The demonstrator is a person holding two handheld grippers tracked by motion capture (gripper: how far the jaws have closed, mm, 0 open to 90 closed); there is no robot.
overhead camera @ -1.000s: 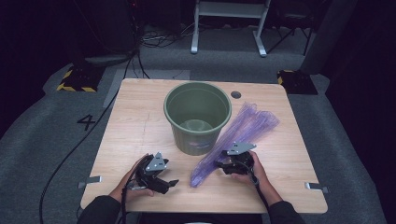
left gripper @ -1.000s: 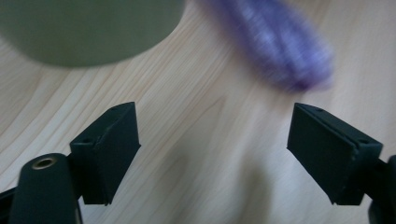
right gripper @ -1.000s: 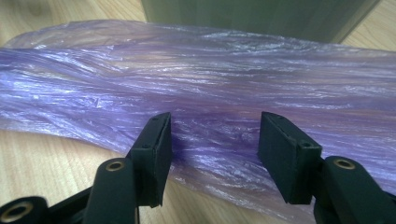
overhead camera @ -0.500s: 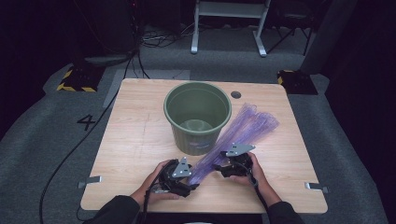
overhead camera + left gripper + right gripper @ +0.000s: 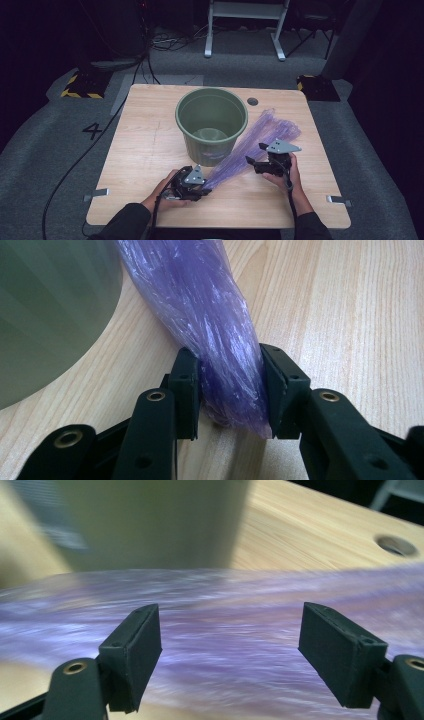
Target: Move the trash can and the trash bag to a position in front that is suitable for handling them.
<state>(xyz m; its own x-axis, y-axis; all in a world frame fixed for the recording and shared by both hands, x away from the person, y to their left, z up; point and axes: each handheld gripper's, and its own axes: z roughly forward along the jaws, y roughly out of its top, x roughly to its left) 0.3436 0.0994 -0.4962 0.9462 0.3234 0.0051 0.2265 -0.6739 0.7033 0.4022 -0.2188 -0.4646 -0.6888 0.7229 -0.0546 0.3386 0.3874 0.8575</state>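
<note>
- Purple bag [image 5: 255,147] lies on the table [image 5: 145,150], running from my left gripper [image 5: 200,186] toward two o'clock, touching the green bucket [image 5: 212,125].
- My left gripper's jaws have just closed and clamp the bag's bunched end [image 5: 227,385].
- My right gripper [image 5: 255,162] has just opened; its jaws stand apart above the bag.

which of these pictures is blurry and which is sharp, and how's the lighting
Right gripper view: motion-smeared, the purple plastic bag and green bucket streaked. Left gripper view: crisp, bag creases showing between the left gripper pads. High view: table lit, surrounding floor dark.
</note>
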